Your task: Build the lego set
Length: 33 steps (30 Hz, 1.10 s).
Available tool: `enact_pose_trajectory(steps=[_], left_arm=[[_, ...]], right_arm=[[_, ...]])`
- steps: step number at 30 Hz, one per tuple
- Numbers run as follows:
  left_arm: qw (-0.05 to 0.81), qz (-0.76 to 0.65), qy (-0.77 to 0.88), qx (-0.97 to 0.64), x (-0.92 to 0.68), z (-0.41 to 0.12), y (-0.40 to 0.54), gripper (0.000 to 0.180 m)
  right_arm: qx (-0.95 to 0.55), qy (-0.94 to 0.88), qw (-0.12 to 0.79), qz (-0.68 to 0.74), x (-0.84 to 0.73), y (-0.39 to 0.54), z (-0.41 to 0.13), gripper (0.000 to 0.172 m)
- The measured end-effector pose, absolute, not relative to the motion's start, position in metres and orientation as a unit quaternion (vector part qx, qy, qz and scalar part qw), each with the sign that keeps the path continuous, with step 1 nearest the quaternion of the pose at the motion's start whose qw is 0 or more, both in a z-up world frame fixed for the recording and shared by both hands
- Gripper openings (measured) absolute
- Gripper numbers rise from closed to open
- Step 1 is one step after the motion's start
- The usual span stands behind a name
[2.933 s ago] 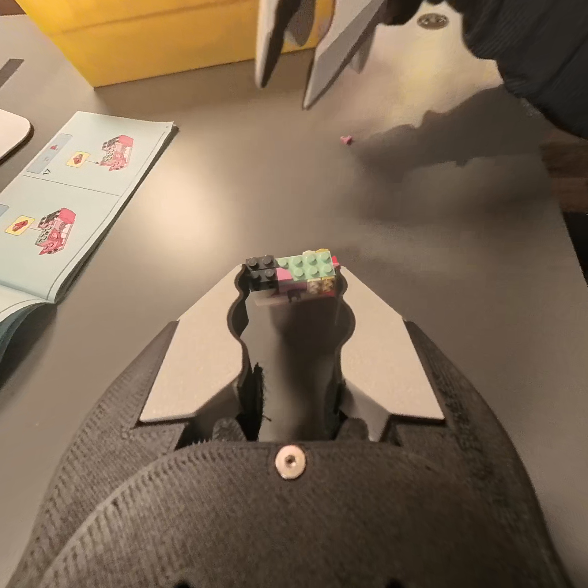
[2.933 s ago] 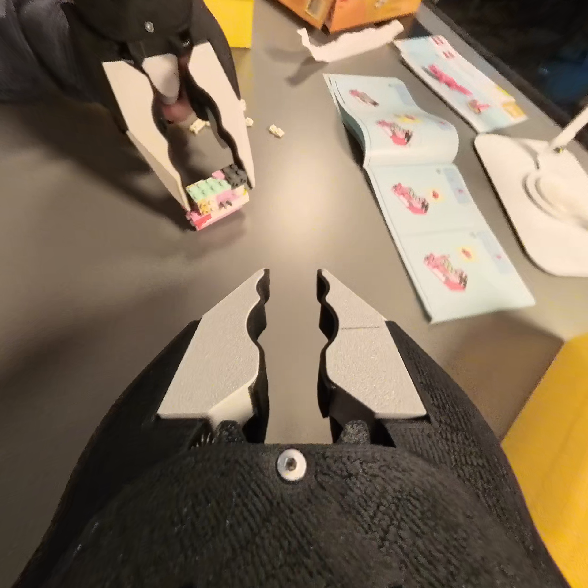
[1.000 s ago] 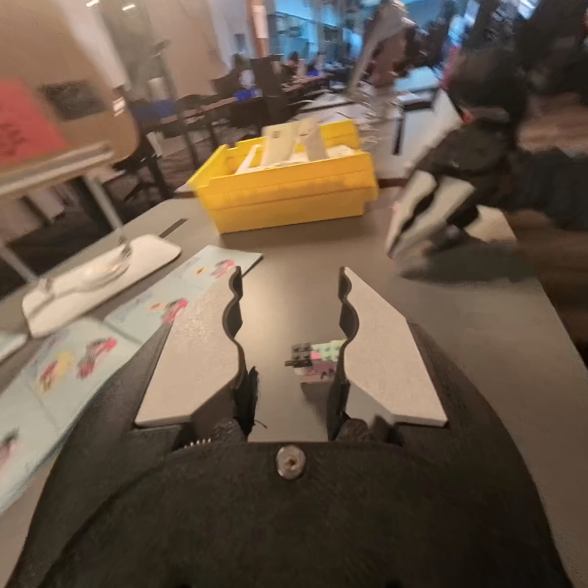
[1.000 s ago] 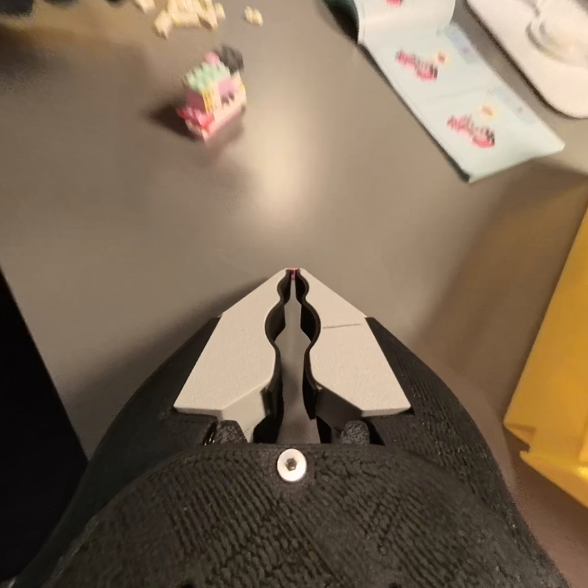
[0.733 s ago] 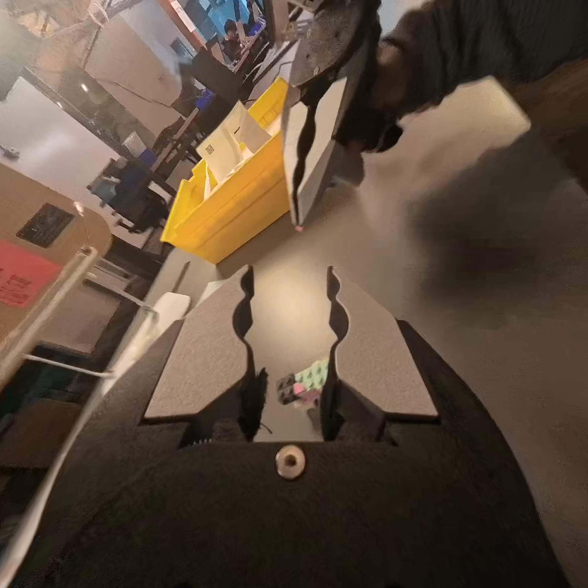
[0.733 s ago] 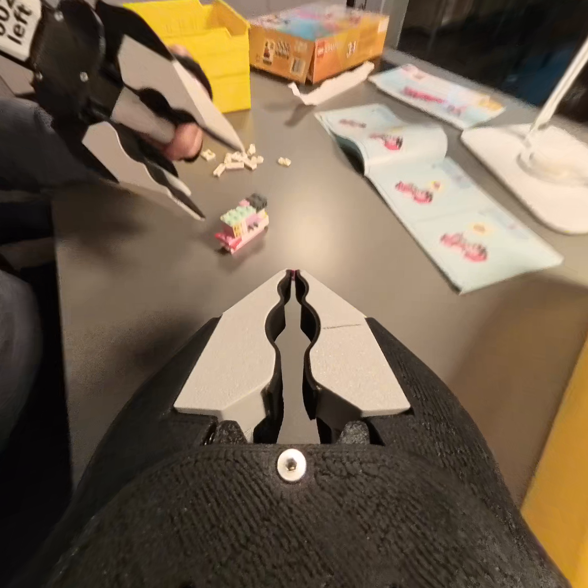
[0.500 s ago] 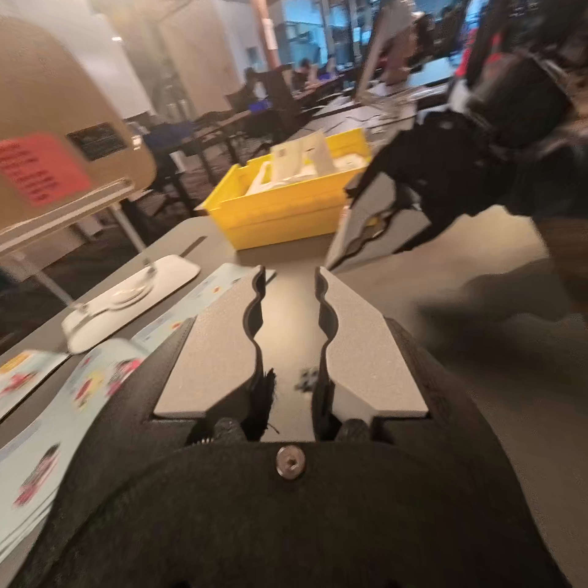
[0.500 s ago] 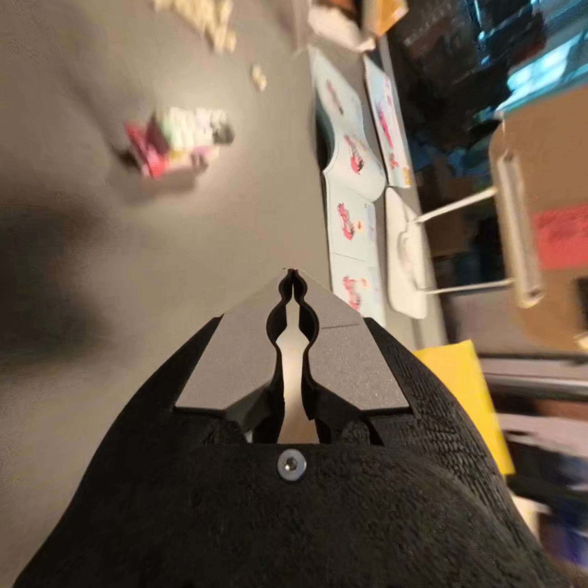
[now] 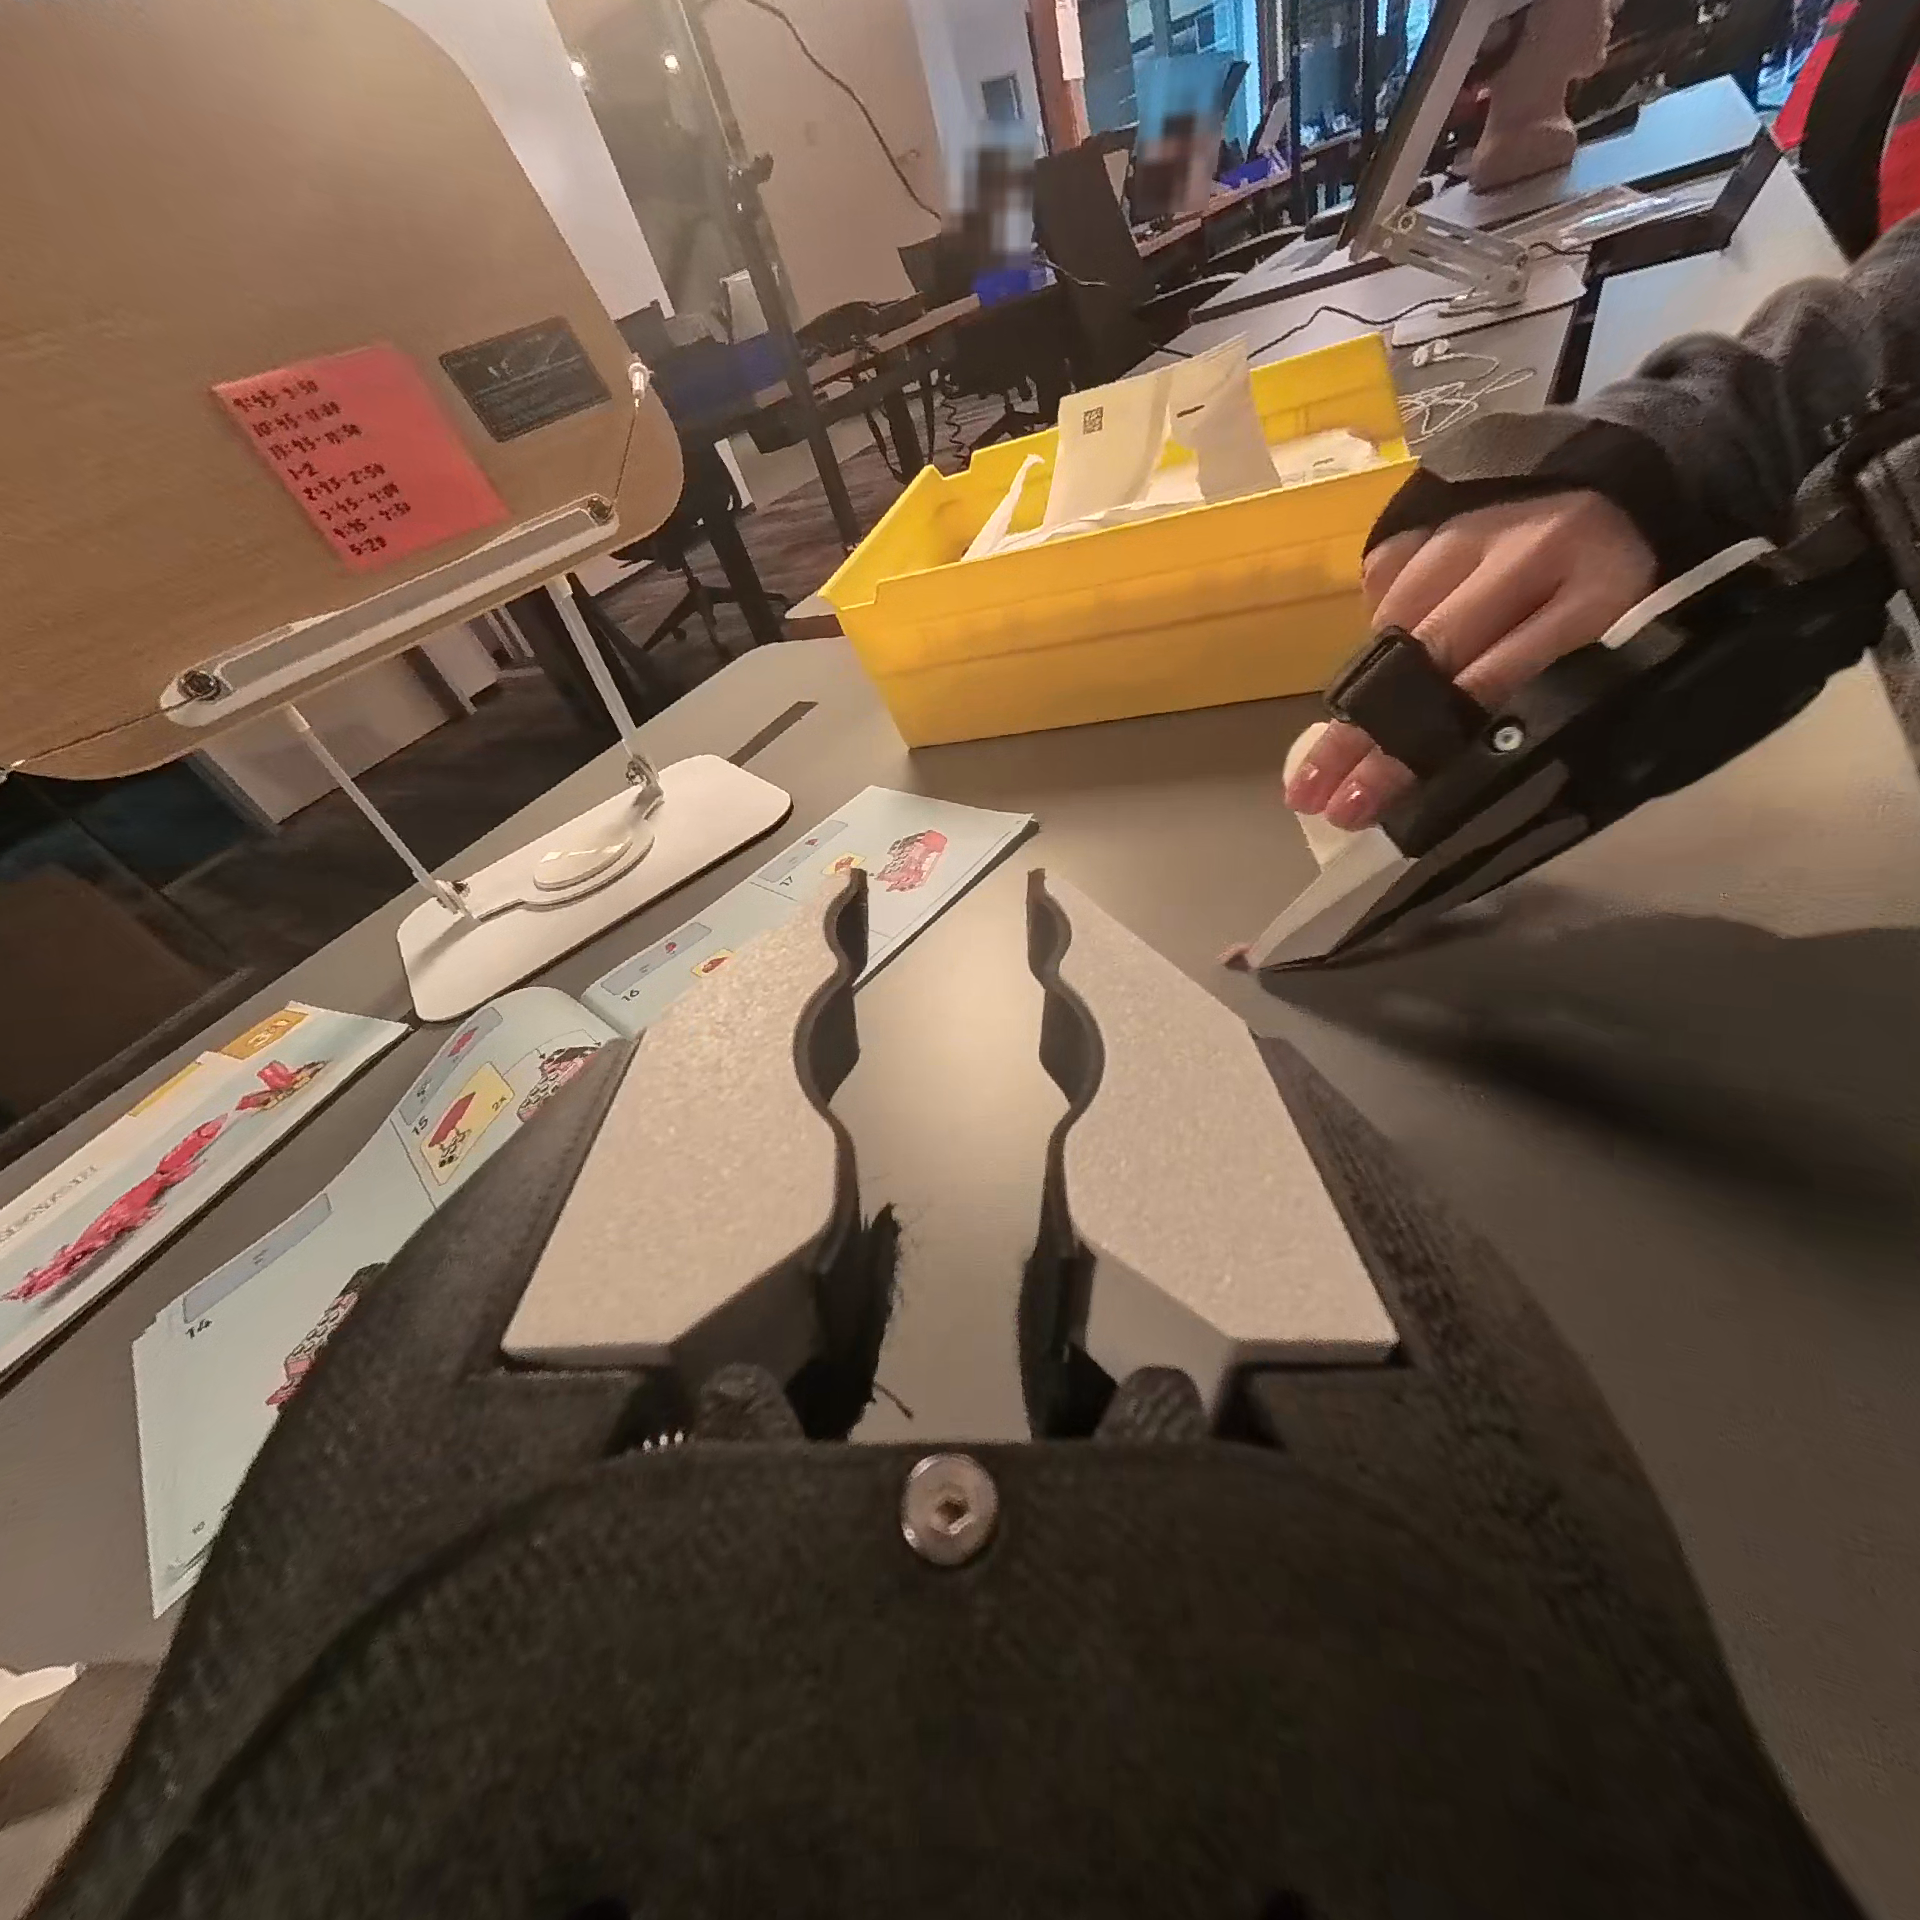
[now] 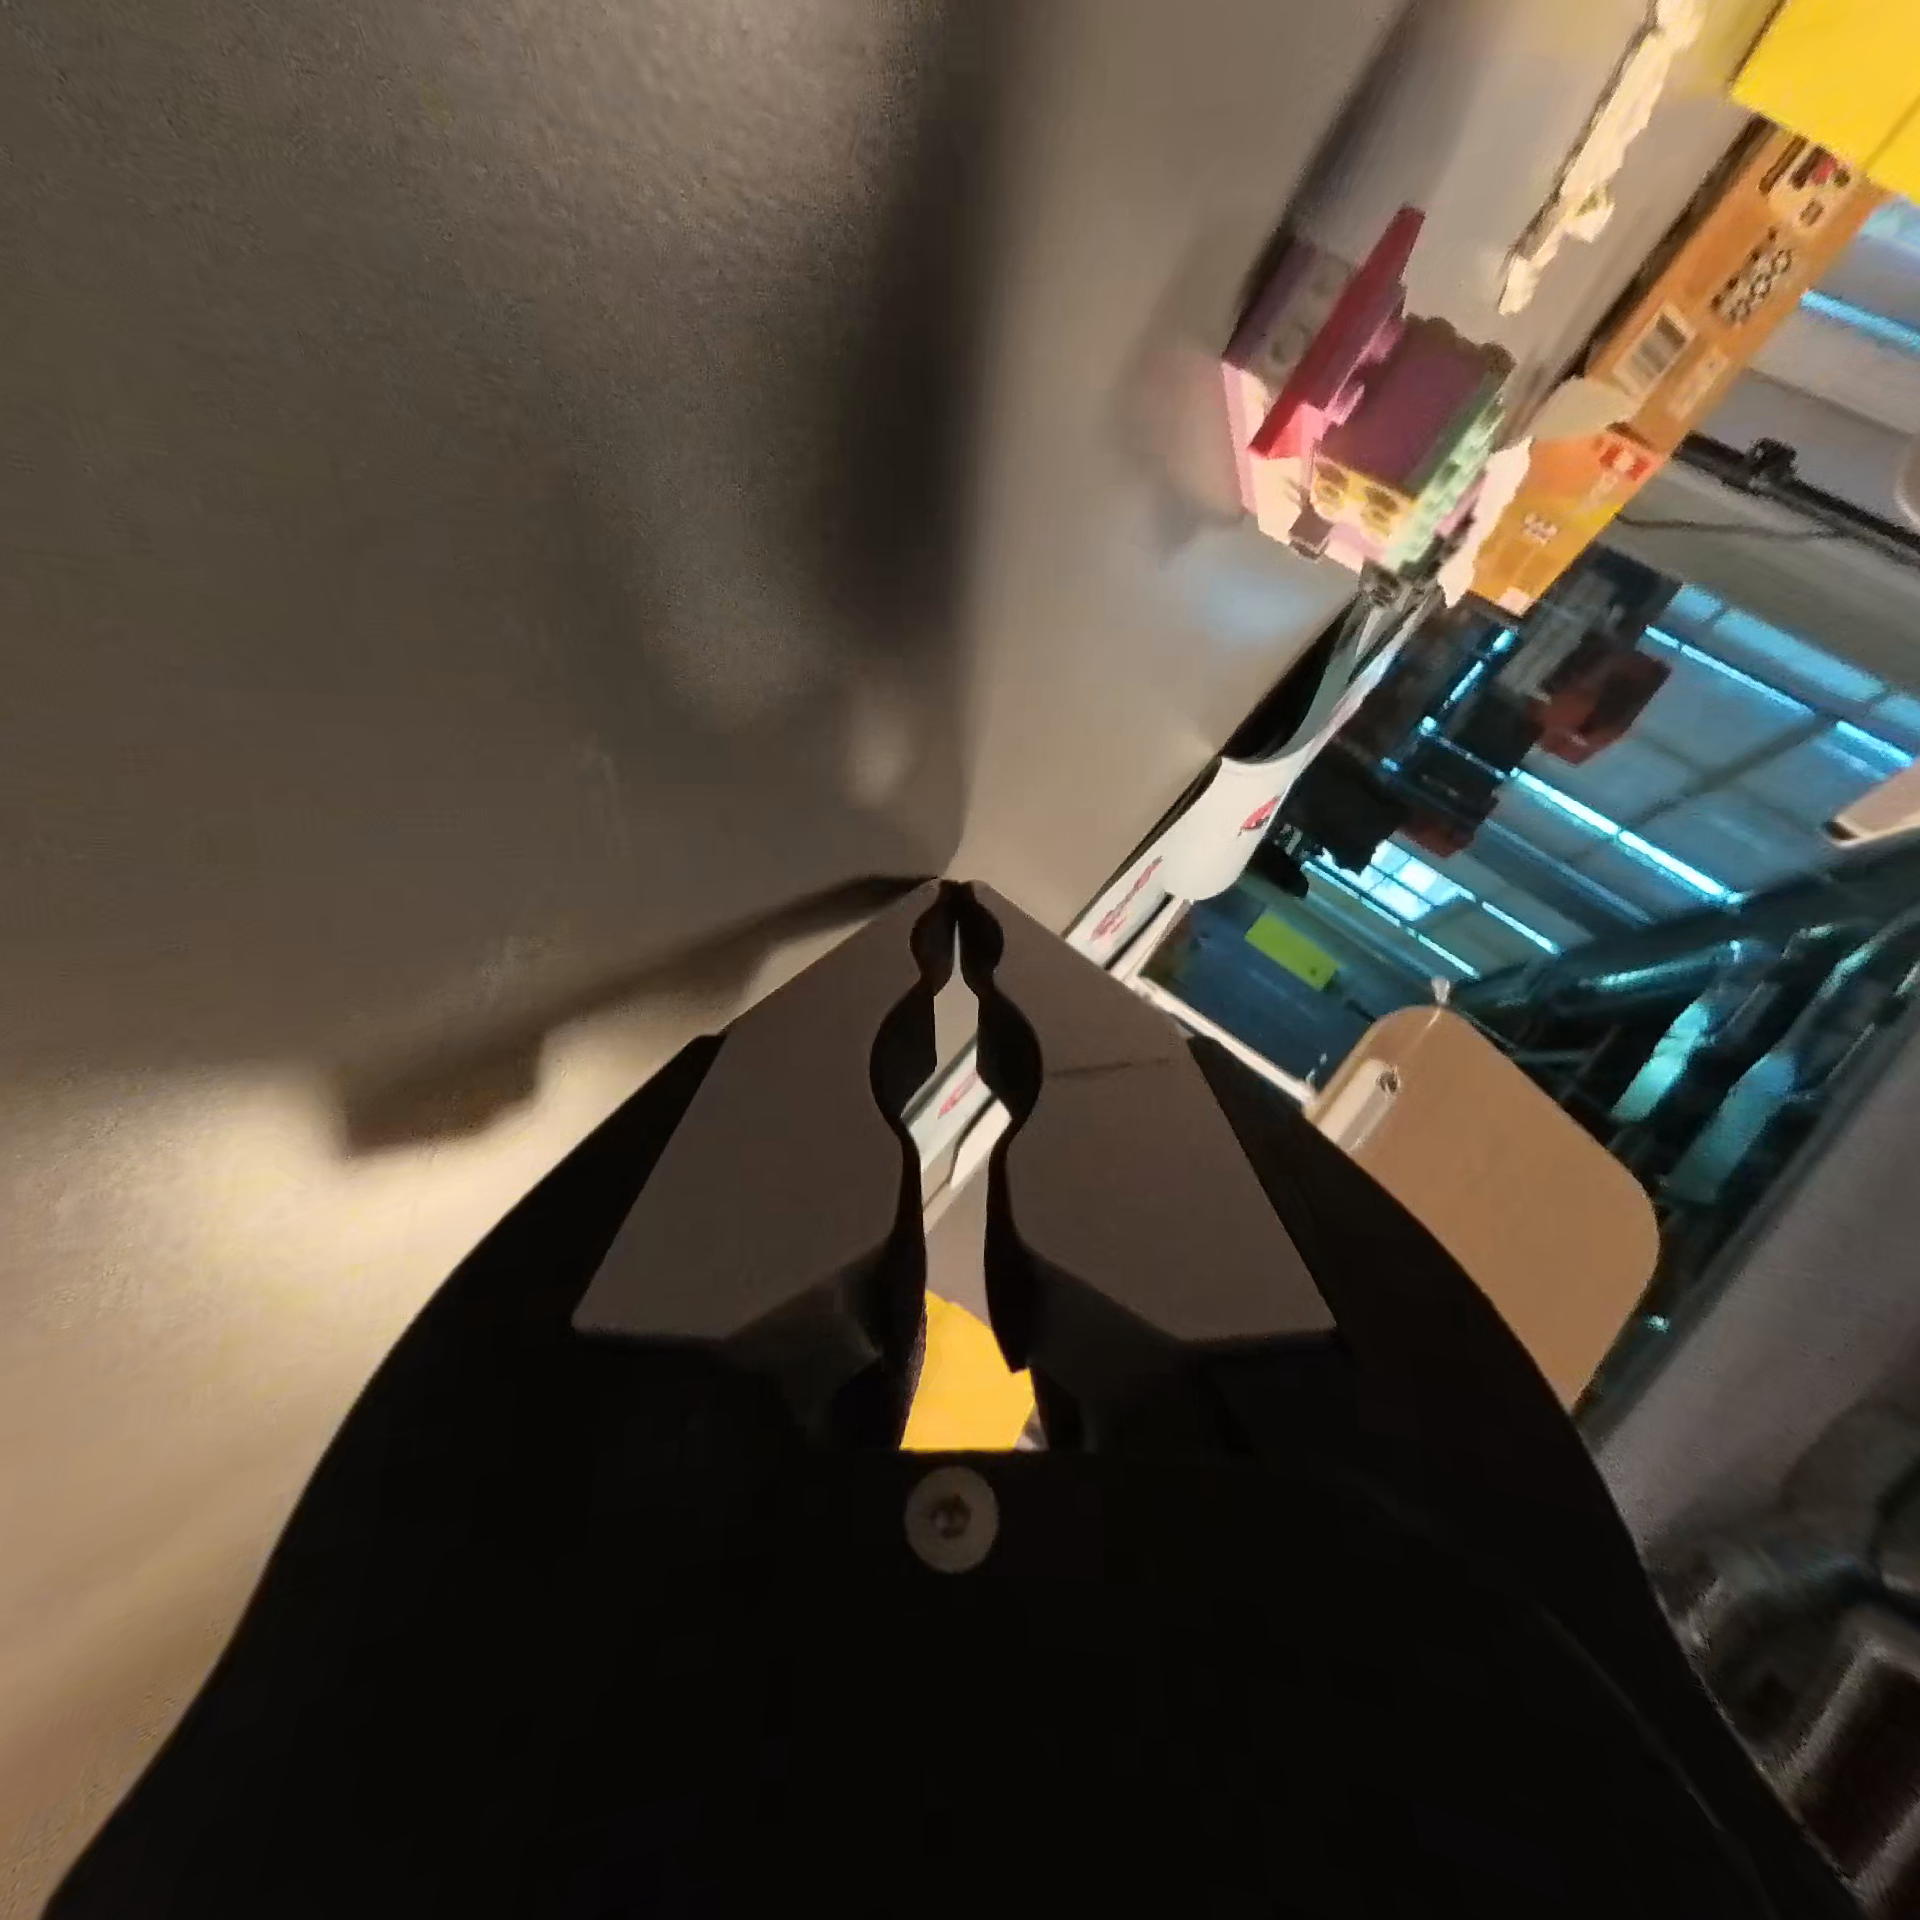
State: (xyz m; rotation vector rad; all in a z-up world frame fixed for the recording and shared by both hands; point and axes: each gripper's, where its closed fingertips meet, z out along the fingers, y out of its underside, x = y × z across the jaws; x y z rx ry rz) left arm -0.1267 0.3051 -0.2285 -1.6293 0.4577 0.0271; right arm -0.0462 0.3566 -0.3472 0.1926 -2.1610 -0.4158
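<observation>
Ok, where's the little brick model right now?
Only the right wrist view shows it: the brick model sits on the grey table, upper right of frame, just in front of the orange box.

A yellow bin [image 9: 1122,623], a white lamp base [image 9: 582,862] and open instruction booklets [image 9: 343,1132] sit on the grey table [image 9: 1558,1247].

right claw [image 10: 954,885] closed, brick model [image 10: 1371,436] beyond

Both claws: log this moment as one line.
left claw: open, empty, above table | right claw: shut on pink piece, tip at table | brick model: on table, untouched
</observation>
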Motion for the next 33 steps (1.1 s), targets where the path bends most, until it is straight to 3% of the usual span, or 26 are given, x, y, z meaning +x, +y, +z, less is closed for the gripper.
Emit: enact_pose_trajectory(steps=[5, 7, 9, 12, 14, 16, 24, 27, 33], left_arm=[[0.665, -0.022, 0.19, -0.722, -0.126, -0.227, 0.304, 0.032], [0.662, -0.024, 0.191, -0.724, -0.127, -0.229, 0.304, 0.035], [0.662, -0.022, 0.191, -0.724, -0.129, -0.231, 0.303, 0.038], [0.659, -0.037, 0.195, -0.725, -0.128, -0.233, 0.301, 0.043], [0.658, -0.038, 0.199, -0.725, -0.127, -0.235, 0.3, 0.044], [0.657, -0.03, 0.203, -0.726, -0.127, -0.236, 0.301, 0.046], [0.656, -0.04, 0.206, -0.725, -0.125, -0.236, 0.3, 0.047], [0.655, -0.048, 0.205, -0.726, -0.123, -0.236, 0.3, 0.048], [0.647, -0.063, 0.21, -0.73, -0.119, -0.238, 0.299, 0.059]], right_arm=[[0.101, -0.9, 0.398, -0.144, -0.034, 0.351, -0.347, 0.001], [0.068, -0.915, 0.379, -0.122, -0.03, 0.352, -0.342, 0.013], [-0.035, -0.923, 0.379, -0.055, -0.032, 0.35, -0.332, 0.02], [-0.285, -0.885, 0.351, 0.11, -0.042, 0.349, -0.321, 0.019], [-0.362, -0.854, 0.334, 0.17, -0.047, 0.353, -0.319, 0.016], [-0.373, -0.848, 0.337, 0.17, -0.05, 0.359, -0.322, 0.008], [-0.403, -0.856, 0.276, 0.168, -0.044, 0.361, -0.344, 0.014], [-0.389, -0.871, 0.245, 0.172, -0.037, 0.351, -0.348, 0.005], [-0.415, -0.85, 0.256, 0.197, -0.035, 0.357, -0.337, 0.015]])
